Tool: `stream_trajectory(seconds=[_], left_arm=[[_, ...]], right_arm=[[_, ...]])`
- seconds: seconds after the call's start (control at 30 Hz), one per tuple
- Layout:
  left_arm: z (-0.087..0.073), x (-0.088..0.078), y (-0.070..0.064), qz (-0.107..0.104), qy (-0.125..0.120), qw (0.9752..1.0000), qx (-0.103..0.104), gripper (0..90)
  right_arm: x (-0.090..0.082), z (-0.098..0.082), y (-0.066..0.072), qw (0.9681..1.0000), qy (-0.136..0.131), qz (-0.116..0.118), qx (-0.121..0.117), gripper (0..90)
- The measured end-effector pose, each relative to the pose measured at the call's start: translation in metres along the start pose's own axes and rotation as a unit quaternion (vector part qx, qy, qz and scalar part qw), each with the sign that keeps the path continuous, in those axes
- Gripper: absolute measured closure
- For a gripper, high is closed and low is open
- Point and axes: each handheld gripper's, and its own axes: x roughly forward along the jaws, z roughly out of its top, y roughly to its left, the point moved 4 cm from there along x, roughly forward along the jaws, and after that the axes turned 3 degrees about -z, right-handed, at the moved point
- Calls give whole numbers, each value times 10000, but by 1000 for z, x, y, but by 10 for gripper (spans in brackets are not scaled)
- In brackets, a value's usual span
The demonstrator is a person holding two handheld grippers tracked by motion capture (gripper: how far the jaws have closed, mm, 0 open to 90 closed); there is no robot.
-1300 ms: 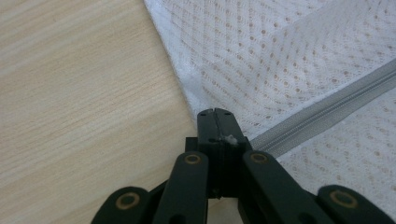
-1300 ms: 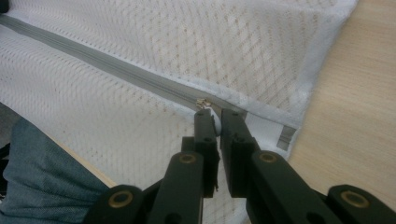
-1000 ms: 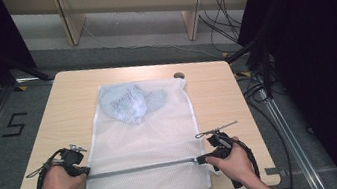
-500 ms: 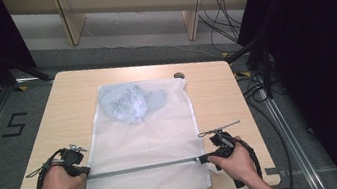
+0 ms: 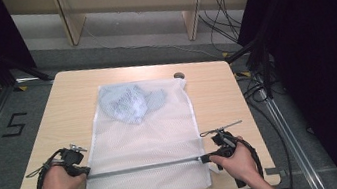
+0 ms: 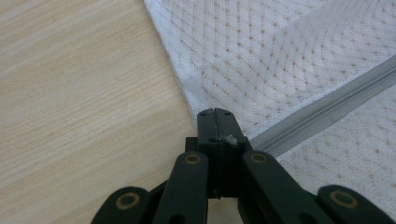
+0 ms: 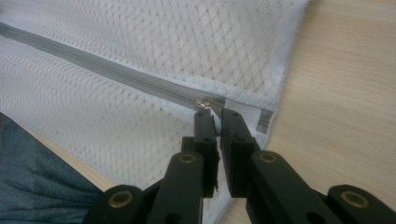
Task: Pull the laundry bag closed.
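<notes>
White mesh laundry bag lies flat mid-table, blue garment bunched at its far end. The left gripper is clamped tight on the bag's edge at one end of the grey zipper; the right gripper is pinched on the zipper pull at the other end. I'd keep the left anchor firm and drag the slider straight along the zipper, staying low so the mesh doesn't bunch.

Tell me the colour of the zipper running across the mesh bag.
Grey, against the white mesh bag; the zipper shows best in the left gripper view.
</notes>
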Motion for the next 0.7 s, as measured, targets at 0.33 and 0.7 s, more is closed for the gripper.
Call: stream_trajectory(seconds=[0.33,0.7], left_arm=[[0,0,0,-27,-8,10000,14,898],[0,1,0,-33,-20,10000,0,899]], right_arm=[[0,0,-4,10000,38,-40,10,863],[0,-2,-9,10000,57,-54,30,863]])
